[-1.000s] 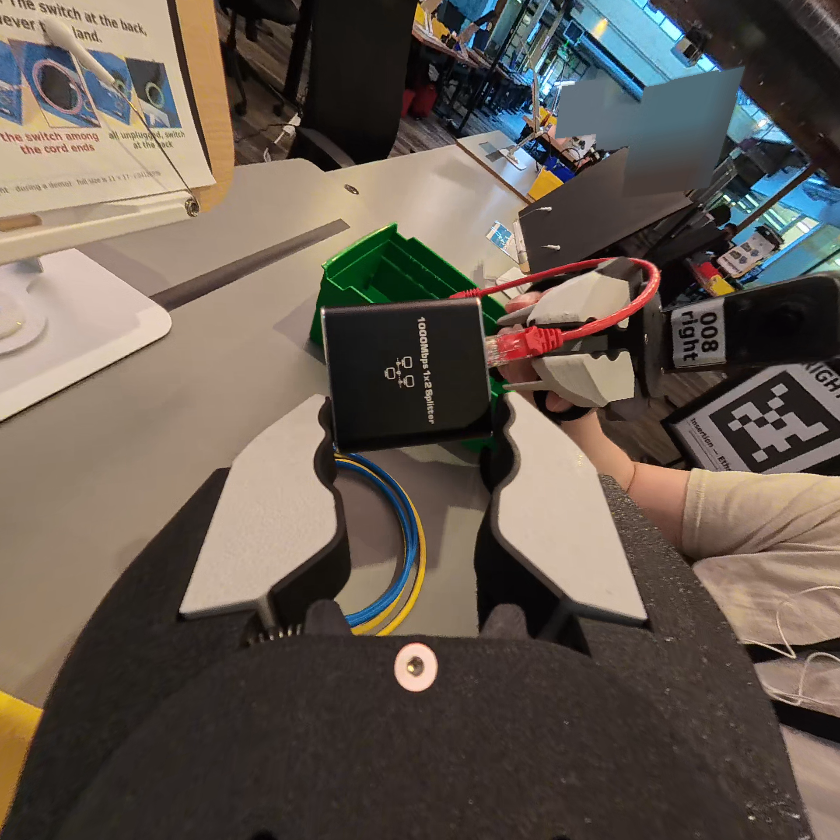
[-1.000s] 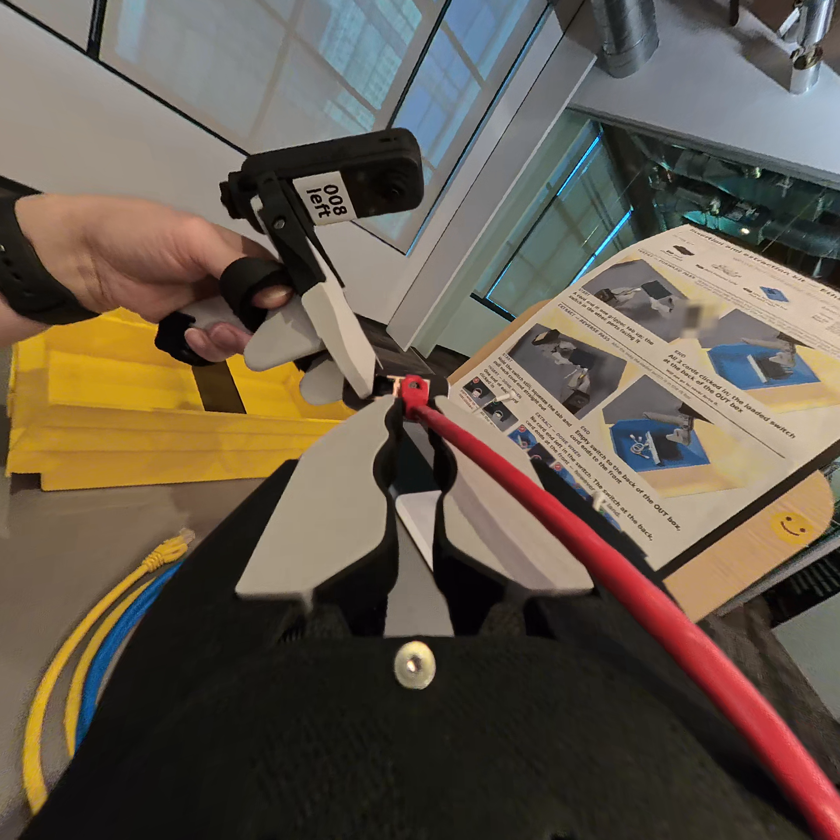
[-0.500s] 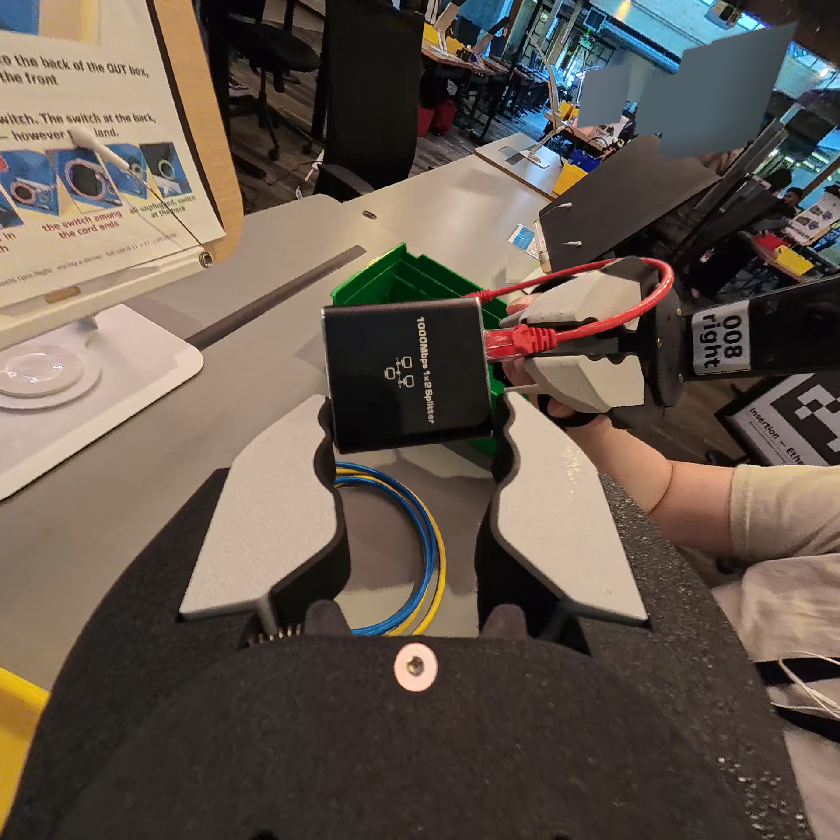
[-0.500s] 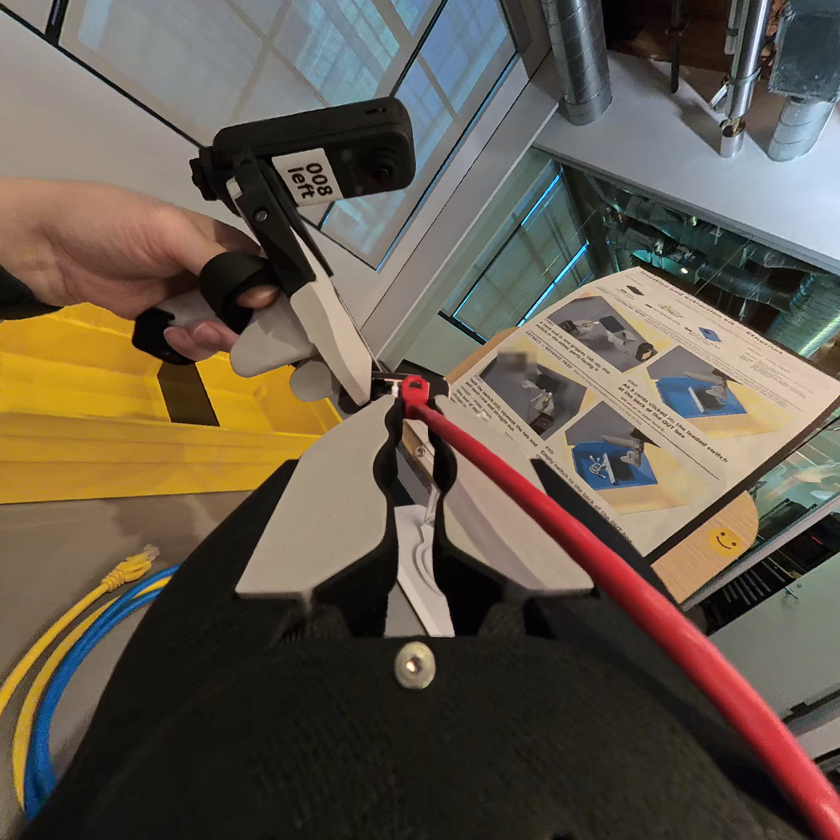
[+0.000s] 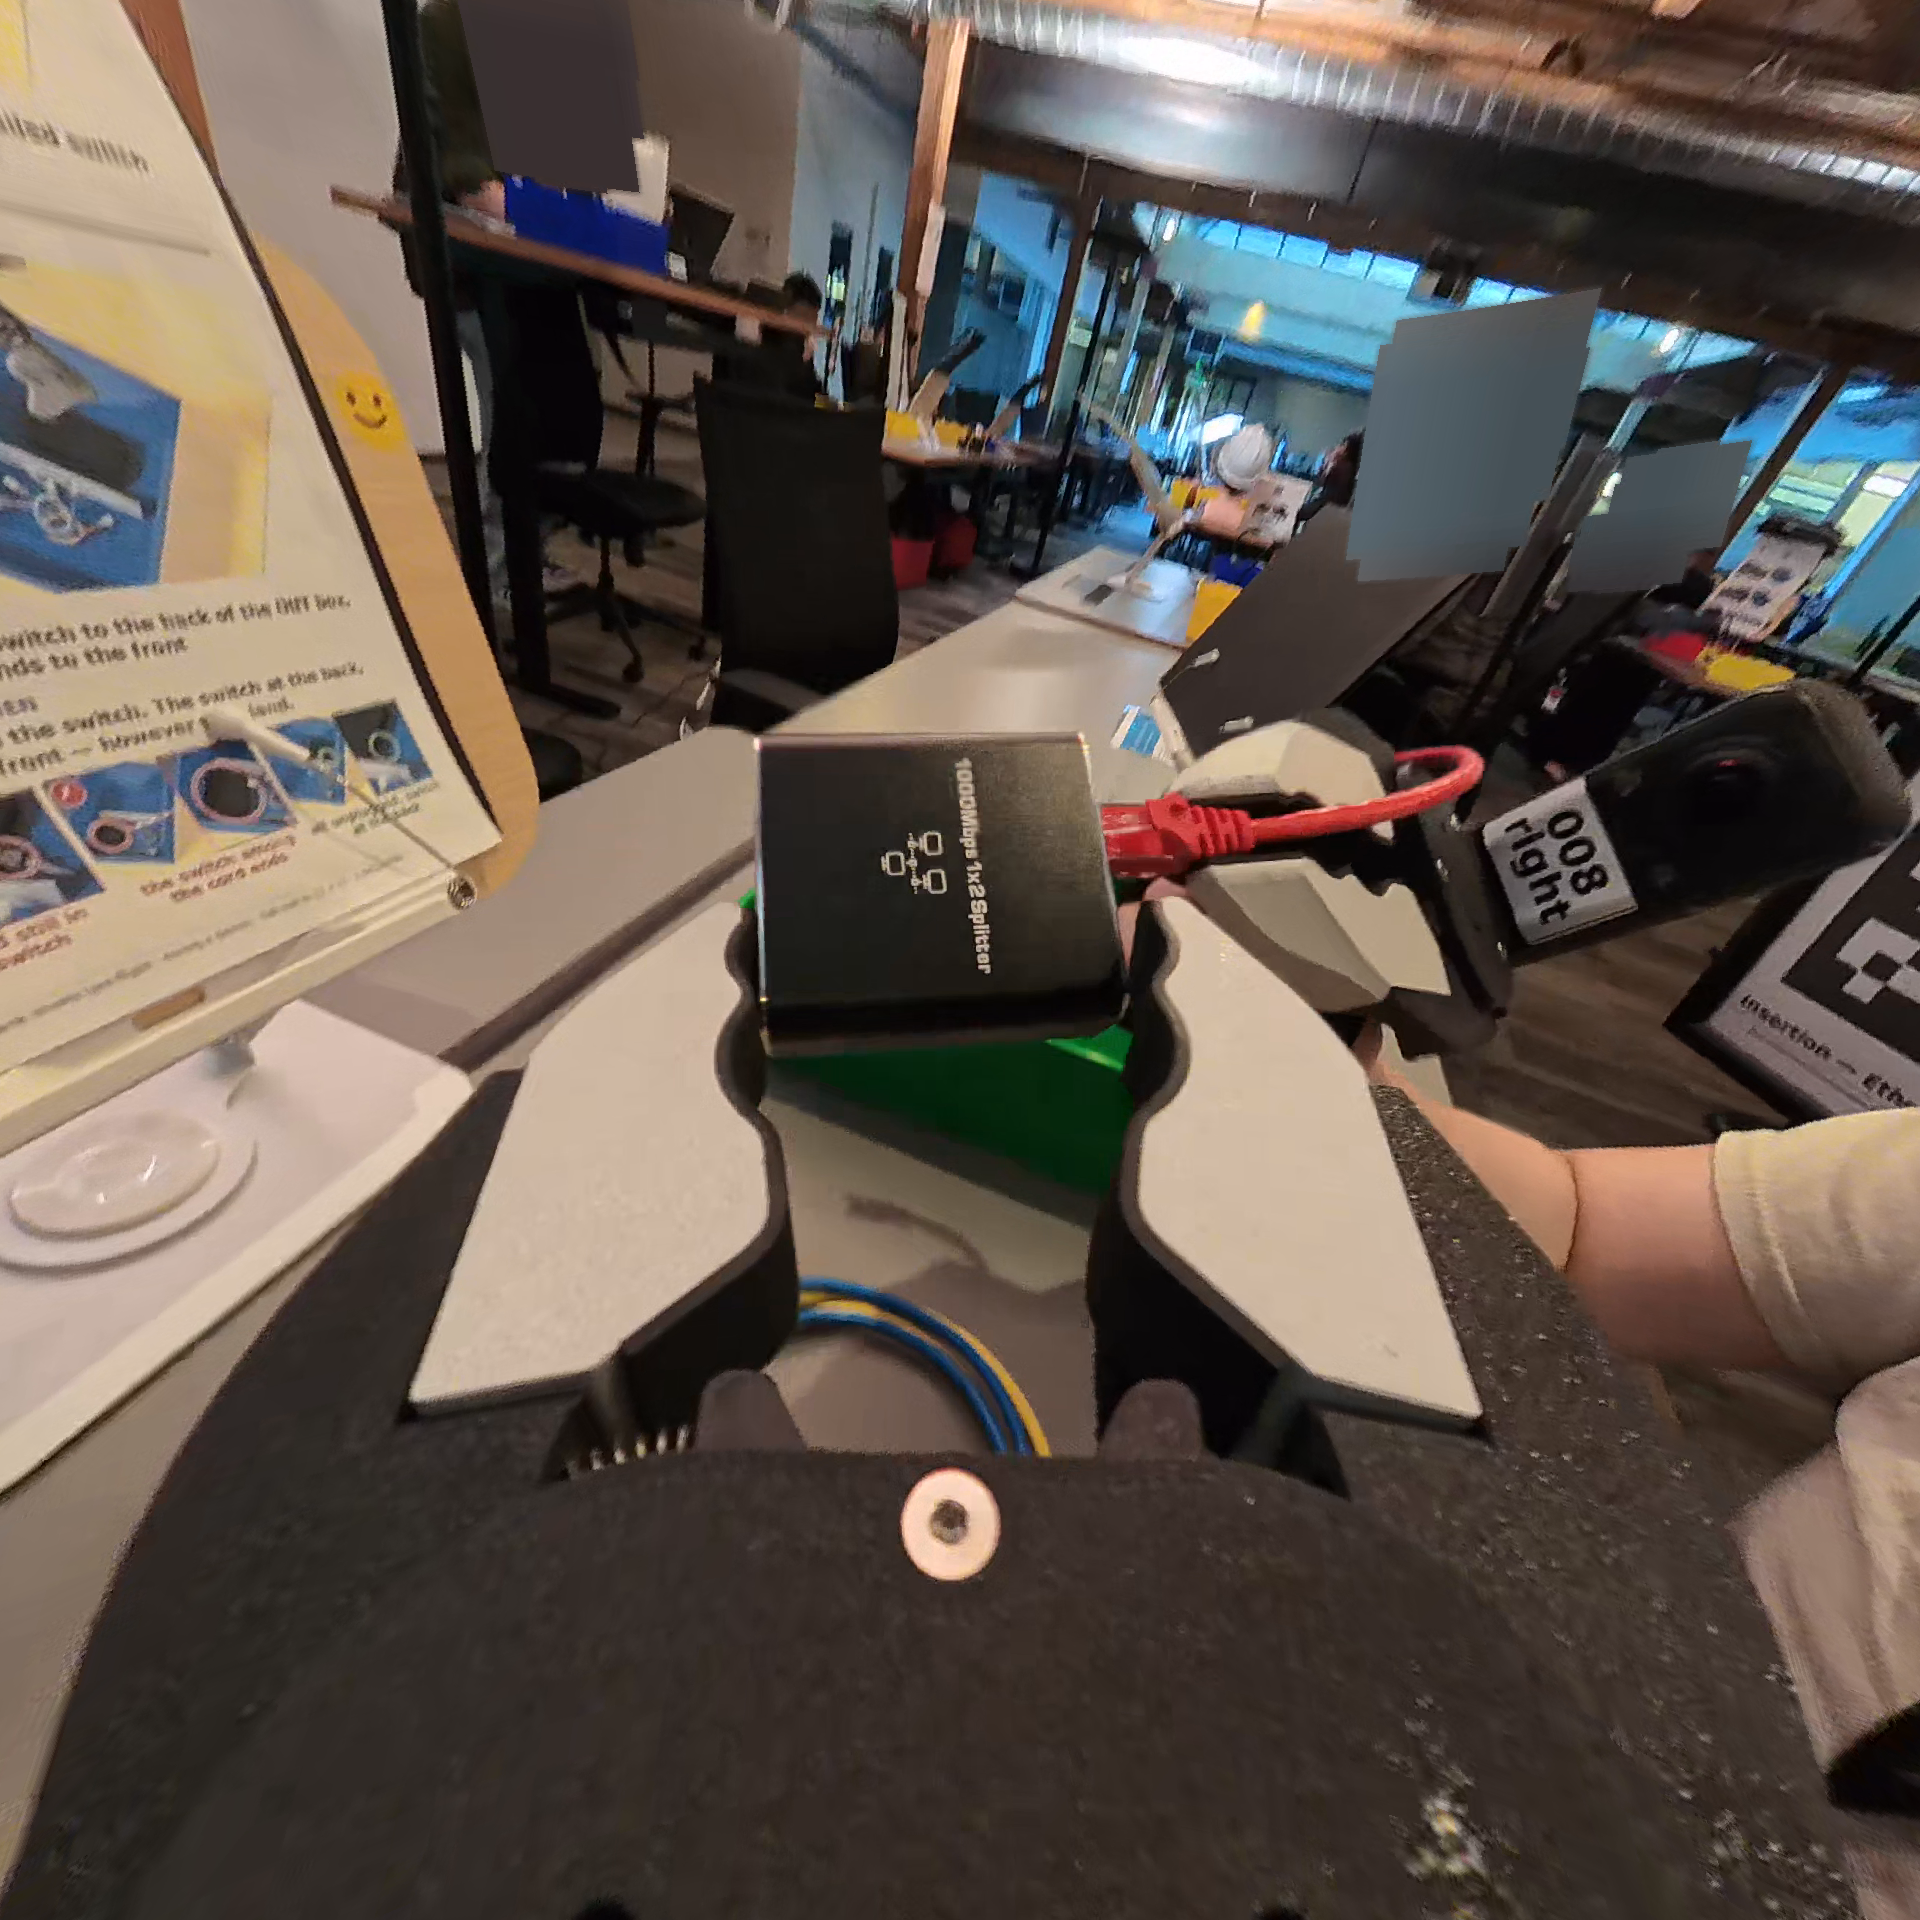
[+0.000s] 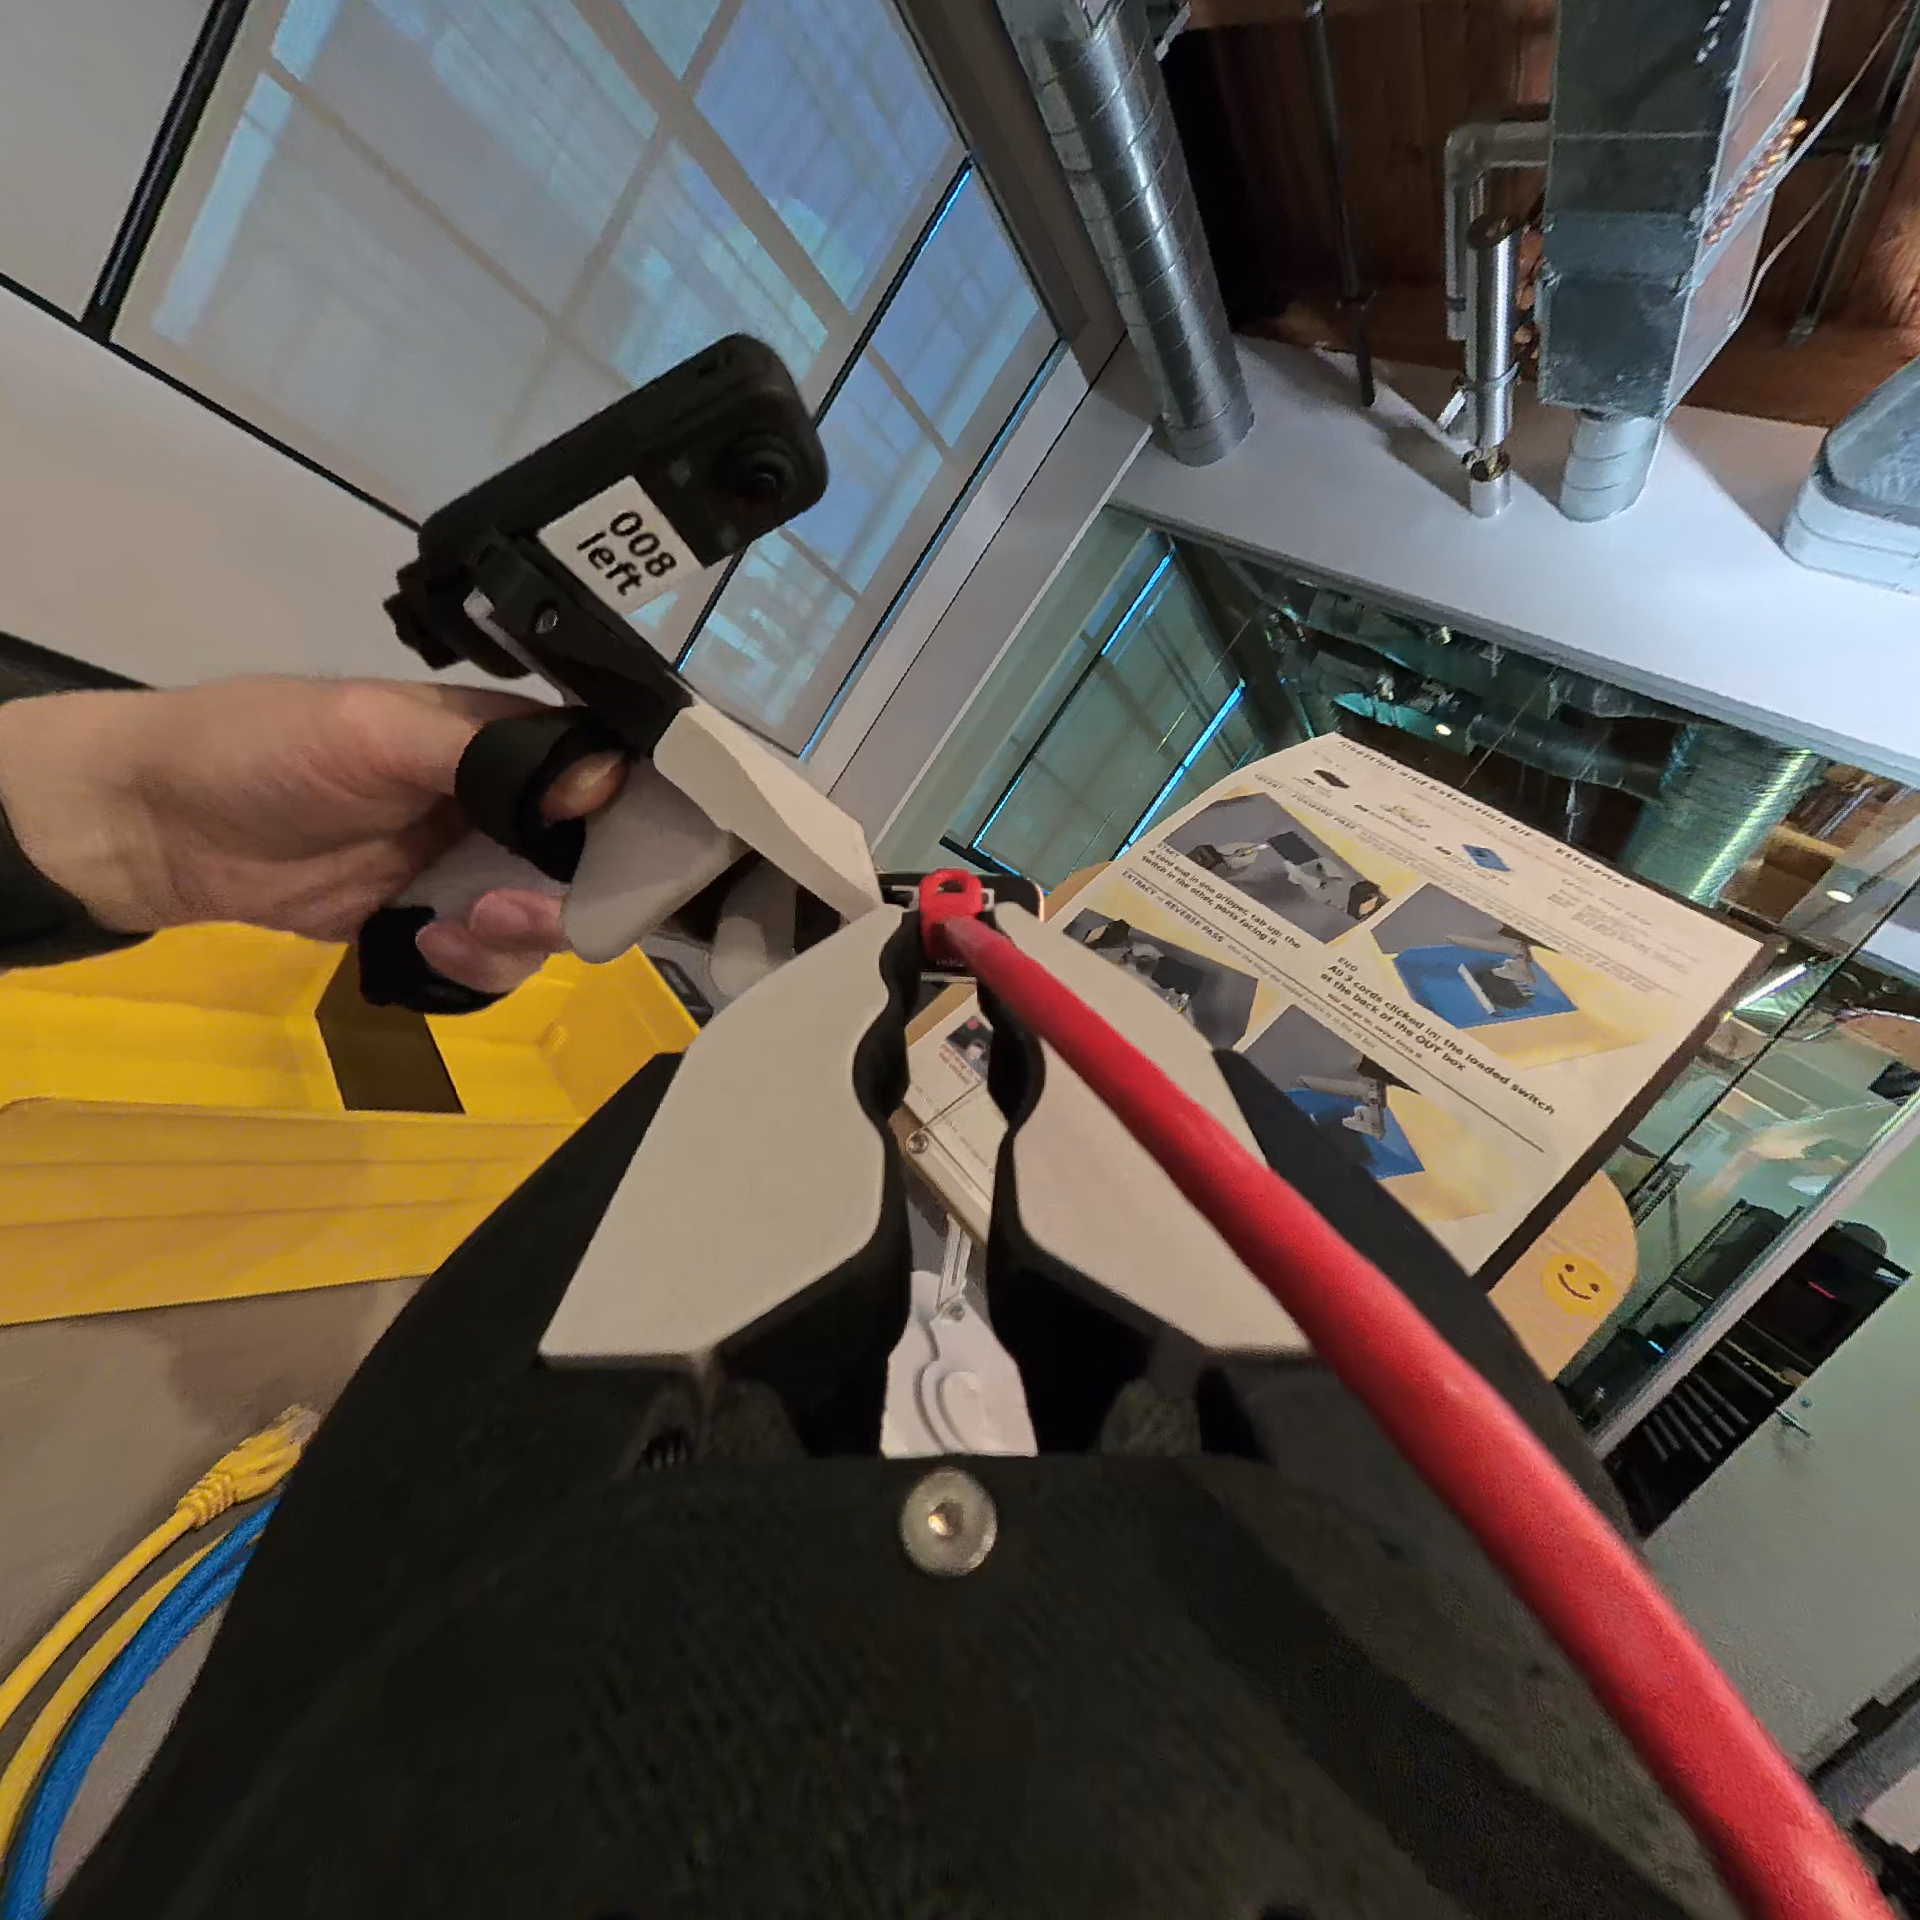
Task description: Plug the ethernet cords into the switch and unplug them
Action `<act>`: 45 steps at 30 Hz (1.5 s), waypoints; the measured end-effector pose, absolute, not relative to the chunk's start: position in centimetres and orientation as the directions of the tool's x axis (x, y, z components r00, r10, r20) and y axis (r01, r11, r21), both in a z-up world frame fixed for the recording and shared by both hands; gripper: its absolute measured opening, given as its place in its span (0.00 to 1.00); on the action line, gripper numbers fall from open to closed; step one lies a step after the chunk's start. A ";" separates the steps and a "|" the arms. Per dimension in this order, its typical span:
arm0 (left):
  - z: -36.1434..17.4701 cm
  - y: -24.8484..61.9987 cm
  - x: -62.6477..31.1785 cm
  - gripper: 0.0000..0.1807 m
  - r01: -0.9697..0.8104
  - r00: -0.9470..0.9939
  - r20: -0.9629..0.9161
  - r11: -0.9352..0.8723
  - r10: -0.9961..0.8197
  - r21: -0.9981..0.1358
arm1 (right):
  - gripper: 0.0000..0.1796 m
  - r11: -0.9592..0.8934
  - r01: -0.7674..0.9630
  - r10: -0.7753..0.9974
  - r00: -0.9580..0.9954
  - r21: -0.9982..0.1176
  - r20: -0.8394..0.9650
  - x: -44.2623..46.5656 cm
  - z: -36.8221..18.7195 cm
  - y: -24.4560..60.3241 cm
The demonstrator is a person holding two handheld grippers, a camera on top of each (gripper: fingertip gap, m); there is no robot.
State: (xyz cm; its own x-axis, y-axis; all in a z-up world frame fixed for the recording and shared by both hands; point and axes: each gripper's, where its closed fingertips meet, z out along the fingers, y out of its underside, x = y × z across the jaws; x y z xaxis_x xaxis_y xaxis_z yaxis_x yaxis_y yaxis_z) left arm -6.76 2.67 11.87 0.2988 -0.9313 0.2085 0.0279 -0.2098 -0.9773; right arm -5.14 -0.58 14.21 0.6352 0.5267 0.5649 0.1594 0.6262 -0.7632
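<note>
My left gripper (image 5: 935,966) is shut on a black box-shaped switch (image 5: 925,883) and holds it in the air above the table. My right gripper (image 6: 940,925) is shut on the red ethernet cord (image 6: 1299,1226) at its plug (image 5: 1164,831), which sits in a port on the switch's right side. The right gripper also shows in the left wrist view (image 5: 1299,862), at the right of the switch. The left gripper also shows in the right wrist view (image 6: 727,831), held by a hand. A blue and a yellow cord (image 5: 935,1351) lie on the table below; they also show in the right wrist view (image 6: 125,1600).
A green bin (image 5: 987,1101) stands on the grey table (image 5: 582,904) under the switch. A yellow bin (image 6: 208,1122) is at the left in the right wrist view. An instruction board (image 5: 187,665) on a white stand rises at the left. A black stand with a marker card (image 5: 1849,966) is at the right.
Both grippers have risen and tilted upward together, with the switch and red plug still held. The red plug sits deeper against the switch than a second ago.
</note>
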 end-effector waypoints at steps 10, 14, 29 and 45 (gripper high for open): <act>13.6 2.4 -5.9 0.37 0.112 0.396 0.034 0.011 -0.918 -0.994 | 0.06 0.649 0.124 0.512 0.658 -0.750 0.552 -4.5 15.4 -1.3; 13.6 2.3 -5.9 0.38 0.070 0.424 -0.022 0.057 -0.905 -0.996 | 0.06 0.659 0.155 0.486 0.659 -0.736 0.574 -4.4 15.5 -1.3; 13.4 2.0 -5.6 0.38 0.042 0.443 -0.017 0.039 -0.896 -0.998 | 0.06 0.658 0.140 0.503 0.649 -0.740 0.571 -4.2 15.2 -1.2; 10.9 3.9 -5.9 0.38 -0.101 0.503 -0.083 0.036 -0.860 -0.994 | 0.06 0.571 0.100 0.583 0.650 -0.815 0.488 -3.9 13.0 1.4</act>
